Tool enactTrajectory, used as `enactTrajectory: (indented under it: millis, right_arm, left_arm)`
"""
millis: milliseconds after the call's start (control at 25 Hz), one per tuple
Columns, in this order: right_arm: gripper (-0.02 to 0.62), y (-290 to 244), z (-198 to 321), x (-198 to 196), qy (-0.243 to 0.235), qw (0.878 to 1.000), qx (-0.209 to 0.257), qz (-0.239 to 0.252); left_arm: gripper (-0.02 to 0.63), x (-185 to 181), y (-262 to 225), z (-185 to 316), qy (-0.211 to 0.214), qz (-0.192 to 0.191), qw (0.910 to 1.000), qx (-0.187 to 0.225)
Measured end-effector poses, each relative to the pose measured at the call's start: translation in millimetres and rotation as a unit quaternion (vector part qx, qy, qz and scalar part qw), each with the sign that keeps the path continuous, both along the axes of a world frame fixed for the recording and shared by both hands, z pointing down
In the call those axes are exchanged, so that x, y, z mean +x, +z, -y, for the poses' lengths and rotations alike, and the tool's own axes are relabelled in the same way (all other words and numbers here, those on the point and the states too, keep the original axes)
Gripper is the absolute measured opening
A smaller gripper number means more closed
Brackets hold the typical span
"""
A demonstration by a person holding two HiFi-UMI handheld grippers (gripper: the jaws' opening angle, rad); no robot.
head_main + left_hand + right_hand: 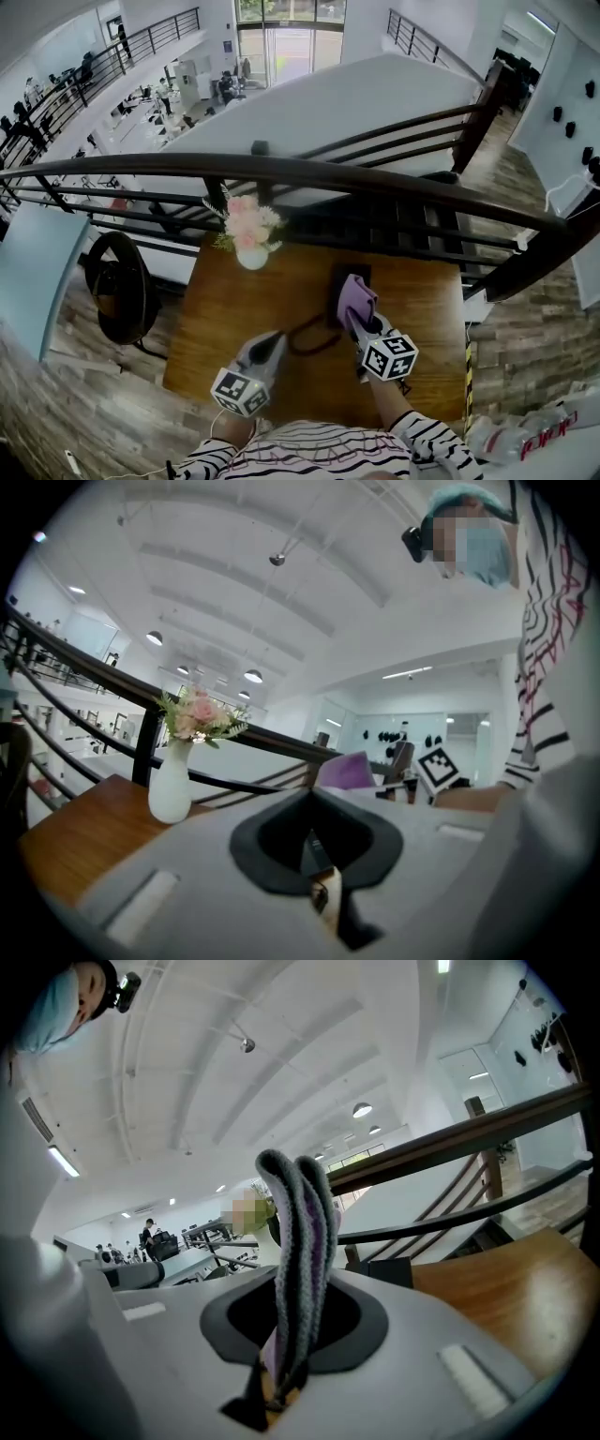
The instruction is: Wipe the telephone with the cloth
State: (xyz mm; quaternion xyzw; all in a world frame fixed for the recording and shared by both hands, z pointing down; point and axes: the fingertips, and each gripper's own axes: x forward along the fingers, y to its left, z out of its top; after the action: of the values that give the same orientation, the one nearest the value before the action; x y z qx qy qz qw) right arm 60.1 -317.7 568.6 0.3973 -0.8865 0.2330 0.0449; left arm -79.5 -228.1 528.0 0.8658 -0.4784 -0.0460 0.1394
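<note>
Cloth (355, 297) was already on the job when I looked over. The right gripper (362, 324) had its jaws clenched on a folded purple-grey knit cloth, and the right gripper view showed the fold sticking up out of the pinch. The cloth sat right on top of the black telephone (349, 277). The phone stood toward the far side of the wooden table (216, 328), off to the right of the white vase of pink flowers (249, 239). So I'd call that the wiping step itself, probably early, since the cloth only covered the near part of the set. The left gripper (271, 344) was low over the table, just left of the phone, jaws pressed together with nothing I could make out between them. A dark cord (305, 325) ran from the phone toward its tip, but I couldn't tell whether they touched. Next move, I reckon, called for a steady drag of the cloth across the phone's top with light pressure, and maybe the left one bracing the phone so it wouldn't slide.
</note>
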Motion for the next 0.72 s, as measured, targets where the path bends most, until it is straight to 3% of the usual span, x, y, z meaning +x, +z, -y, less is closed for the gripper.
enactTrajectory:
  millis: [360, 720]
  right_arm:
    - [0.052, 48, 60, -21, -0.021, 0.999, -0.039, -0.013]
    - [0.052, 91, 90, -45, -0.054, 0.993, -0.099, -0.026]
  left_arm:
    - [0.000, -13, 17, 10, -0.033, 0.008, 0.9993, -0.019]
    - [0.000, -9, 23, 11, -0.036, 0.008, 0.9989, -0.027]
